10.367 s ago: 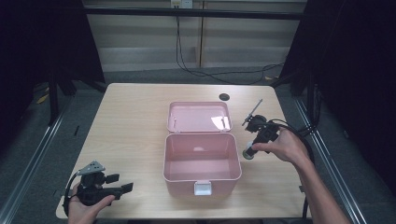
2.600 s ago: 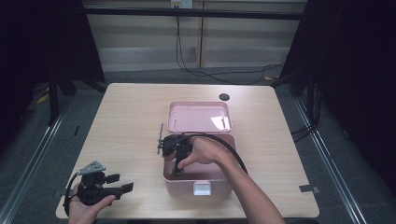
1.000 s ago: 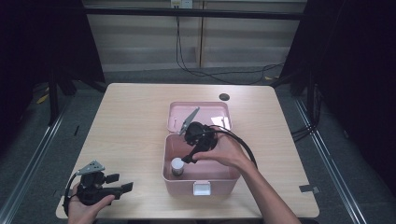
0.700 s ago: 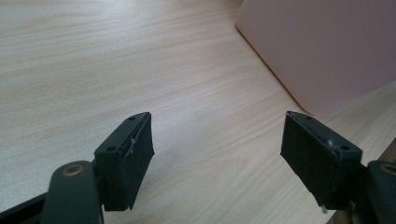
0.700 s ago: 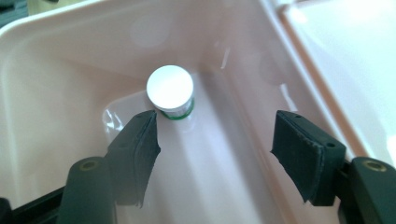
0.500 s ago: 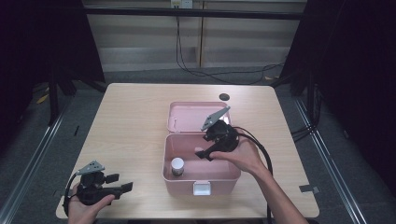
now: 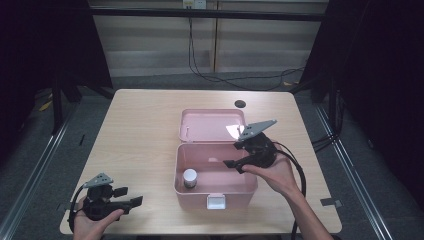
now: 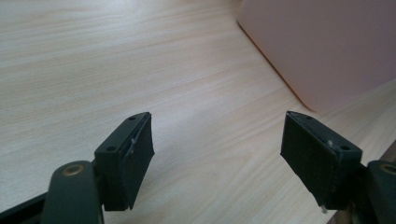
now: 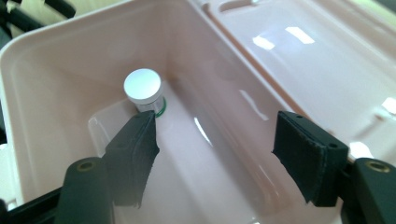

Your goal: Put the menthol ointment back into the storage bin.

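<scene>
Now the jar point(image 7: 189, 177) stands upright in the box point(image 7: 215, 189), at the left end of its floor, close to the front wall. It is small and round. A flat white lid tops it, the body below looks pale and clear, and a thin green ring shows at its foot in the right gripper view point(image 9: 144, 90). That view sees it from above and to one side, tucked against the box's wall, with its shadow on the pink floor.

The box is pale pink plastic with rounded corners and a white latch point(image 7: 215, 202) at its front. Its lid point(image 7: 212, 125) lies flat open behind it, glossy, with light glinting off it.

The right gripper point(image 7: 234, 164) hangs over the right part of the box, jaws pointing left toward the jar. Its jaws have just been opening and now stand wide apart with nothing between them; the jar sits beyond the left jaw's tip, well clear of the pads point(image 9: 135, 154). The hand point(image 7: 274, 172) behind it rests above the box's right rim.

The left gripper point(image 7: 135, 201) lies low at the table's point(image 7: 135, 130) near left corner, apart from the box. Its jaws too are spread, with bare wood between them and the box's pink wall point(image 8: 327, 42) ahead.
</scene>
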Demonstrator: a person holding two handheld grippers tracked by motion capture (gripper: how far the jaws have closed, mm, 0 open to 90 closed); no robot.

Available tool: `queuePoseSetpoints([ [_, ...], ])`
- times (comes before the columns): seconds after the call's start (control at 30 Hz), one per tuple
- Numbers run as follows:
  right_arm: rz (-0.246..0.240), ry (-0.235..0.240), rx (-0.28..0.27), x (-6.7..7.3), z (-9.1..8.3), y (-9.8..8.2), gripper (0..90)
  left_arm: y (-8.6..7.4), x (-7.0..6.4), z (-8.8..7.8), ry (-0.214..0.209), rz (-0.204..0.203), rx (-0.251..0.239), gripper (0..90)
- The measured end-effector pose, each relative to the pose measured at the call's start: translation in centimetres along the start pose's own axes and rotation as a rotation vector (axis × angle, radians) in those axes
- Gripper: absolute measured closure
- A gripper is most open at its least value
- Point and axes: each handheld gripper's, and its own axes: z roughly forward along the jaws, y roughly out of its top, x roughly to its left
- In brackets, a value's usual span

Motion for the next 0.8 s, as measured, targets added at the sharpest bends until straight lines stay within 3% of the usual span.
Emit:
queuePoseSetpoints([
  [0.37, 0.070, -0.124, -0.159, -0.5, -3.8, -3.6, 28.2, -0.1, 0.3, -0.4, 0.007, -0.019, -0.017, 25.2],
  [0.6, 0.166, -0.186, -0.217, -1.2, -5.6, -6.5, 27.6, -0.1, 0.3, -0.4, 0.010, -0.025, -0.023, 25.2],
  [0.8, 0.229, -0.275, -0.244, -1.9, -6.4, -9.3, 26.7, -0.1, 0.3, -0.5, 0.010, -0.020, -0.023, 25.1],
])
